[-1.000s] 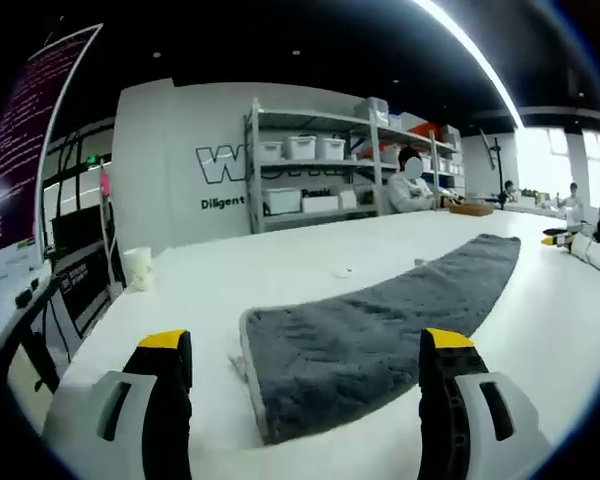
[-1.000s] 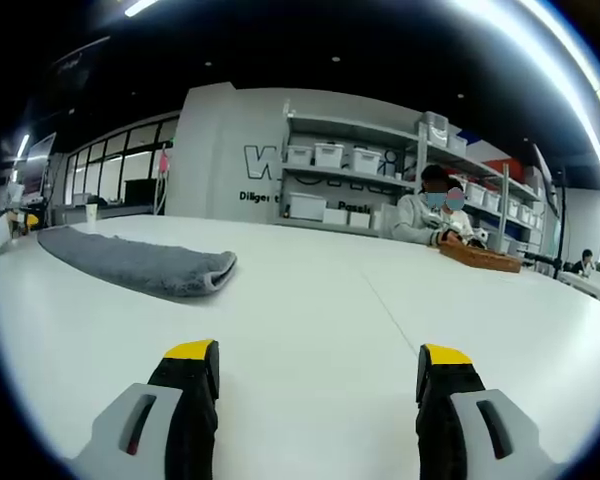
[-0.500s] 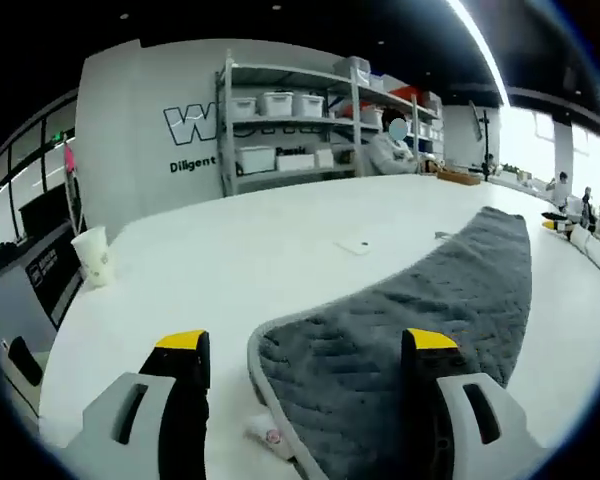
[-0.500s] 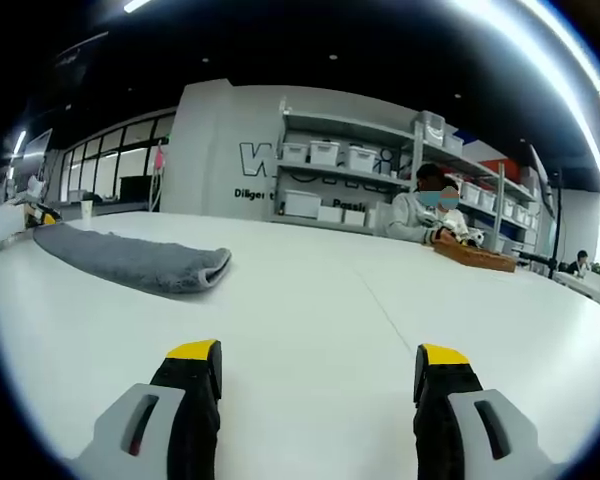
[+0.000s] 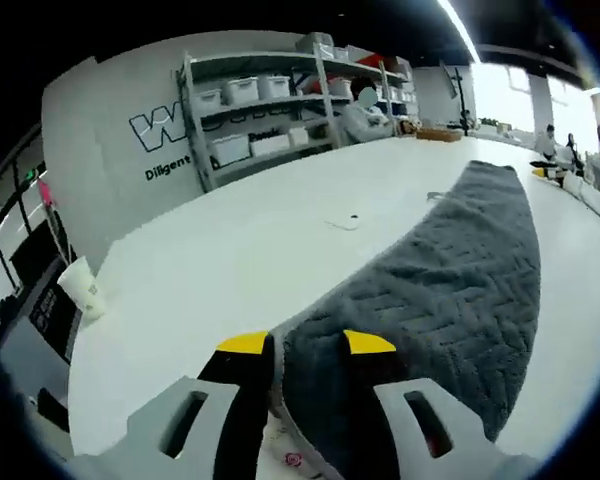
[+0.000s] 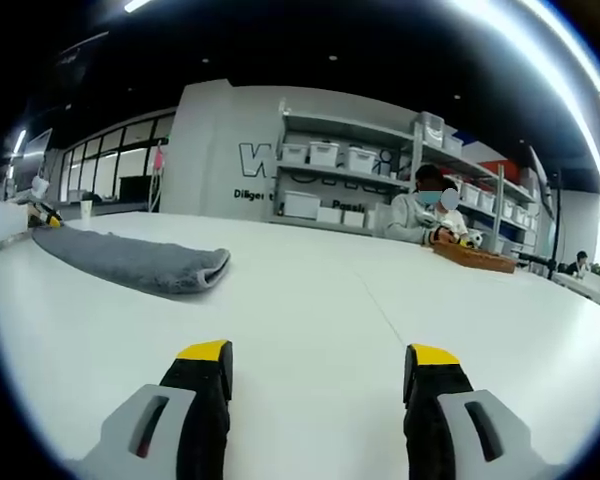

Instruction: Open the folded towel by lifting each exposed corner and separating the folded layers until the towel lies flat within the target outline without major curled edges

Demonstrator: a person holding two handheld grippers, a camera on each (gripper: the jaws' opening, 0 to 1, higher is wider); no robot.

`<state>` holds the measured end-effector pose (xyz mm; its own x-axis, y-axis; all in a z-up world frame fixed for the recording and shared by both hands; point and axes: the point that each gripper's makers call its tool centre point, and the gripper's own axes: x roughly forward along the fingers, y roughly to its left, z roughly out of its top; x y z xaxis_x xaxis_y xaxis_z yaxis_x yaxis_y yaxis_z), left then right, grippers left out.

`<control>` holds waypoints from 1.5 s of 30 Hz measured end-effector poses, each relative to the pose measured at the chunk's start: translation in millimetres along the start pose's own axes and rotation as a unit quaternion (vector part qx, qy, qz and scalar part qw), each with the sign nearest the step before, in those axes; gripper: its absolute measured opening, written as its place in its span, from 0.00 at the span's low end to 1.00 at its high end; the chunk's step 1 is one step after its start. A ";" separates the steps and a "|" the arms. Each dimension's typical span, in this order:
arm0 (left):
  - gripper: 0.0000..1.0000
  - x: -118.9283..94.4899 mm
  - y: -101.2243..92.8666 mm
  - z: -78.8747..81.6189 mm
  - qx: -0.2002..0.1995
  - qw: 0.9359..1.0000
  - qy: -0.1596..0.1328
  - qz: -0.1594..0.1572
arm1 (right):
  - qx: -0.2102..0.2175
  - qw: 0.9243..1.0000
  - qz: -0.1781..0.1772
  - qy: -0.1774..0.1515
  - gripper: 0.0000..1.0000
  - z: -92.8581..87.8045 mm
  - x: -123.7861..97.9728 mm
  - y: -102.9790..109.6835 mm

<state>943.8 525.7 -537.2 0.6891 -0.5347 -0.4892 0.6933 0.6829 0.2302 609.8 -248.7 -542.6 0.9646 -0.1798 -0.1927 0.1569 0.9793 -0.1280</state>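
Left gripper (image 5: 308, 350) has dropped and narrowed onto the towel (image 5: 450, 280) corner, apparently pinching it: lift looks next. Right gripper (image 6: 318, 362) hovers apart over table (image 6: 310, 300).

A grey wall (image 6: 220, 150) with large lettering stands behind metal shelving (image 6: 350, 185) loaded with white bins (image 6: 327, 154), under bright ceiling strip lights (image 5: 460, 30).

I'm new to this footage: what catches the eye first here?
The long grey folded towel stretched across the white table, its near corner between the left gripper's yellow-tipped jaws. The right gripper is open above bare tabletop, short of the towel's other end.
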 end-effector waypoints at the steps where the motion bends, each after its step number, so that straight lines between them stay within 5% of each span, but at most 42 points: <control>1: 0.18 -1.0 0.4 -0.3 0.007 1.000 0.003 0.003 | 0.001 1.000 0.001 -0.001 0.68 0.4 -0.1 0.2; 6: 0.03 -13.7 1.5 5.9 0.074 0.996 -0.001 0.053 | 0.003 1.000 0.002 -0.003 0.67 1.0 0.2 -0.8; 10: 0.02 -24.8 -5.8 10.3 0.134 0.987 0.003 0.086 | 0.003 1.000 0.004 -0.004 0.66 1.4 0.1 -0.3; 18: 0.02 -51.6 -38.6 21.3 0.165 0.982 -0.028 0.083 | 0.005 1.000 0.006 -0.006 0.65 2.0 -1.2 0.9; 30: 0.02 -93.0 -83.5 9.5 0.156 0.986 -0.058 0.033 | 0.009 1.000 0.009 -0.009 0.64 2.7 -3.0 2.9; 45: 0.02 -142.4 -112.8 -19.0 0.117 0.988 -0.091 0.047 | 0.013 1.000 0.010 -0.010 0.63 3.1 -4.3 4.0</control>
<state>763.5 534.3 -509.5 0.7643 -0.5700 -0.3016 0.6397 0.6112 0.4660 607.0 -243.8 -539.3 0.9717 -0.1576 -0.1758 0.1417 0.9849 -0.0994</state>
